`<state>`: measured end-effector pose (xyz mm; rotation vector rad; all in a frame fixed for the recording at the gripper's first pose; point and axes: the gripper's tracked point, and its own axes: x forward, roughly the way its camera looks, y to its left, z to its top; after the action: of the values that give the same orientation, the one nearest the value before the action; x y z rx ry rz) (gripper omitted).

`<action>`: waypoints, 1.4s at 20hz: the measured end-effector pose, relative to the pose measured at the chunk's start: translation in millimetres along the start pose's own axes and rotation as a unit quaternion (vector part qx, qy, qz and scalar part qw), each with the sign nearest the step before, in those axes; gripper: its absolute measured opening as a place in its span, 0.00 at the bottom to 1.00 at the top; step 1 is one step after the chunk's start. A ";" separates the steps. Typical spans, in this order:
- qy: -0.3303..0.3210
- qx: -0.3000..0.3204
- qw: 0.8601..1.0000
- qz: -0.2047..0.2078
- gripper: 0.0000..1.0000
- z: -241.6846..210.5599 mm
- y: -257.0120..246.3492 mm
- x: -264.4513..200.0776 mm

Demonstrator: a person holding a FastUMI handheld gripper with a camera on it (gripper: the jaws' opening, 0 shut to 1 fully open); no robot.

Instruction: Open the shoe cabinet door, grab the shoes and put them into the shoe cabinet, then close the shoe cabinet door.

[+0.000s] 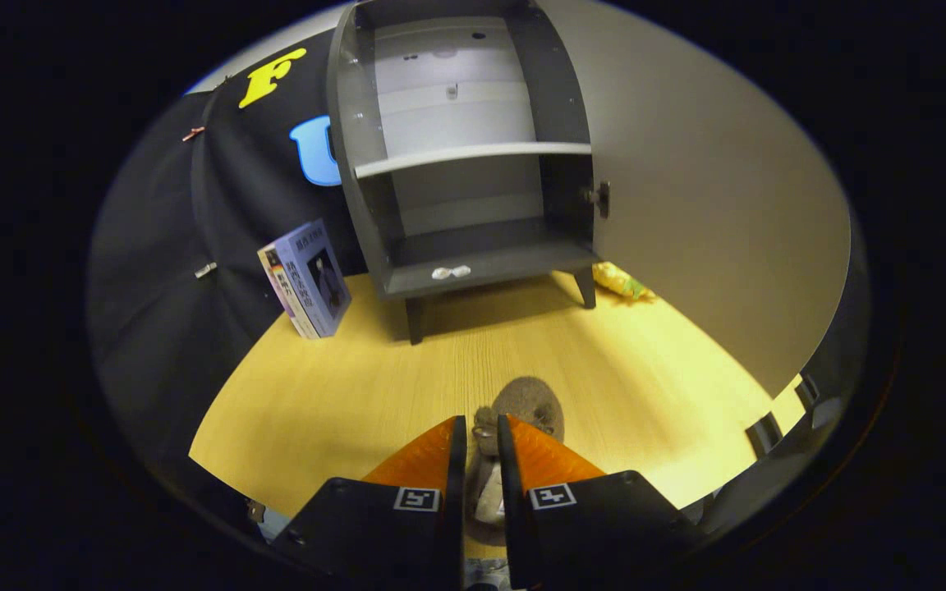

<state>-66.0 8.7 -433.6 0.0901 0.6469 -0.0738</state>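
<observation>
My gripper (482, 435) is shut on a small grey fuzzy shoe (529, 404). A thin part of the shoe is pinched between the fingers, and its rounded end sticks out just ahead of them, over the wooden table (342, 386). Beyond the fingers stands the dark grey shoe cabinet (473, 271) on short legs, its inside open to me. A pale shelf (473, 156) crosses its middle and the bottom compartment is bare. The cabinet door (711, 213) is swung wide open to the right, with a small dark knob (602, 198) near its edge.
A few books (307, 279) lean against the booth wall, left of the cabinet. A yellow-green object (622, 281) lies behind the cabinet's right leg, under the open door. Two small white pieces (451, 272) sit on the cabinet's front lip.
</observation>
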 end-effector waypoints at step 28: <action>0.068 -0.028 0.996 -0.045 0.24 -64.1 -19.2 112.3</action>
<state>-16.8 -8.1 -553.6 0.0118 0.7894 -0.1375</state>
